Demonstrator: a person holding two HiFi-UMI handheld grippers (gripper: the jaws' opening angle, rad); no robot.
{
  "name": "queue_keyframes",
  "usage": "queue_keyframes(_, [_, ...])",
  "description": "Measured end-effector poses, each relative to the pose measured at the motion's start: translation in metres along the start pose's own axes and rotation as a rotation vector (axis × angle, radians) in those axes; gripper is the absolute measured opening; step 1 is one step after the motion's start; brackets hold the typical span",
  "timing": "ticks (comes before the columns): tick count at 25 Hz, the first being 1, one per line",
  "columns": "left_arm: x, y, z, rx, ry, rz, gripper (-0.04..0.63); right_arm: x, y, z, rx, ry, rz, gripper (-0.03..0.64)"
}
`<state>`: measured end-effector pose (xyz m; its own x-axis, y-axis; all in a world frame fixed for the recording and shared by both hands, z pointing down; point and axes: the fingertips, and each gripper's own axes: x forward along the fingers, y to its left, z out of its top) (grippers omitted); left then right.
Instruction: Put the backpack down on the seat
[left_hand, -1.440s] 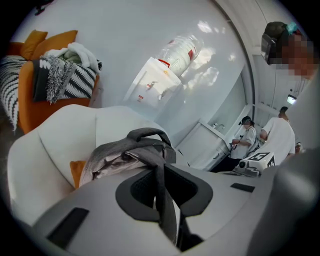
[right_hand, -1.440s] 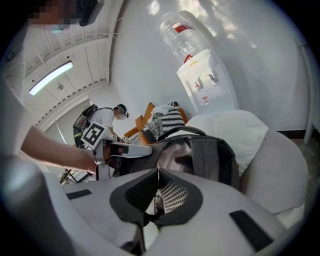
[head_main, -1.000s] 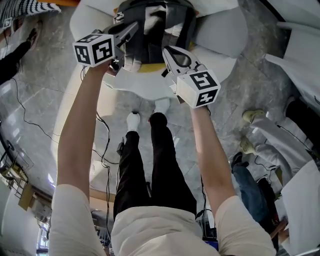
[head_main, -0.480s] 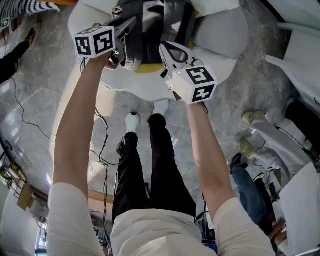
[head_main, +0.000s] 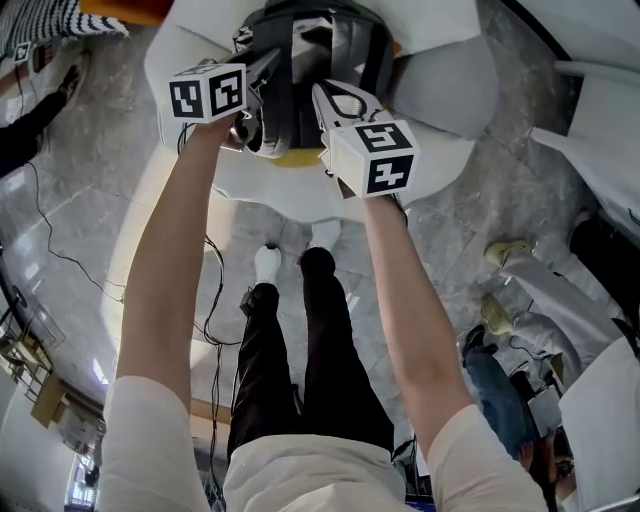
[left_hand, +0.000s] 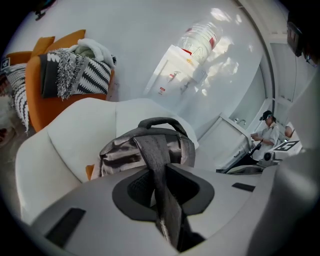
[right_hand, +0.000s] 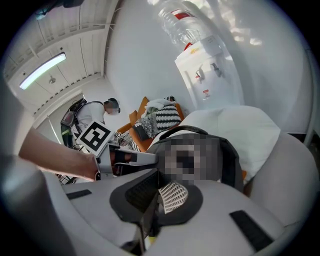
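The grey and black backpack (head_main: 310, 45) (left_hand: 145, 150) (right_hand: 235, 160) rests upright on the seat of a white armchair (head_main: 440, 90) (left_hand: 55, 145) (right_hand: 240, 125), over a yellow cushion (head_main: 285, 158). My left gripper (head_main: 265, 72) (left_hand: 170, 220) is at its left side. A grey strap (left_hand: 160, 185) runs between its jaws. They have just been opening, and a dark gap shows beside the strap. My right gripper (head_main: 322, 98) (right_hand: 149, 205) is shut on a thin black strap at the pack's near side.
An orange chair with a striped blanket (left_hand: 65, 75) (head_main: 60, 15) stands left of the armchair. A water dispenser (left_hand: 180, 75) (right_hand: 210, 70) stands behind. Other people are at the right (head_main: 530, 270) and left (right_hand: 95, 117). Cables (head_main: 60, 260) trail over the marble floor.
Both grippers have moved forward toward the armchair. The right one has also shifted left, closer to the left gripper. The backpack stays on the seat.
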<state>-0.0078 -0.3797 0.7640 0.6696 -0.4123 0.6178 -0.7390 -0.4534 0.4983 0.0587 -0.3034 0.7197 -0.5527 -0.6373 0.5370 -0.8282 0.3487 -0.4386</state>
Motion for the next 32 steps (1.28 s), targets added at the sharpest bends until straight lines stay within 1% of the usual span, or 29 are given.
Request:
queue_keyframes(4, [0.003, 0.005, 0.001, 0.013, 0.014, 0.016, 0.072, 0.004, -0.002, 0.002, 0.011, 0.005, 0.004, 0.025])
queue_keyframes(14, [0.019, 0.021, 0.004, 0.011, 0.034, 0.058, 0.095, 0.014, -0.006, -0.002, 0.006, 0.016, 0.008, 0.025])
queue_keyframes(17, [0.022, 0.026, 0.004, 0.003, 0.026, 0.075, 0.117, 0.016, -0.007, -0.002, 0.006, 0.015, 0.013, 0.025])
queue_keyframes(21, [0.023, 0.029, 0.005, 0.012, 0.021, 0.097, 0.138, 0.014, -0.007, -0.002, 0.010, 0.006, 0.017, 0.025])
queue_keyframes(23, [0.022, 0.032, 0.006, 0.013, 0.016, 0.111, 0.160, 0.011, -0.007, -0.003, 0.014, -0.002, 0.018, 0.025])
queue_keyframes(28, [0.021, 0.037, 0.006, 0.010, 0.012, 0.123, 0.179, 0.011, -0.010, -0.012, 0.027, 0.012, 0.012, 0.025])
queue_keyframes(32, [0.017, 0.037, 0.009, 0.018, 0.010, 0.144, 0.218, 0.008, -0.009, -0.014, 0.028, 0.015, 0.013, 0.025])
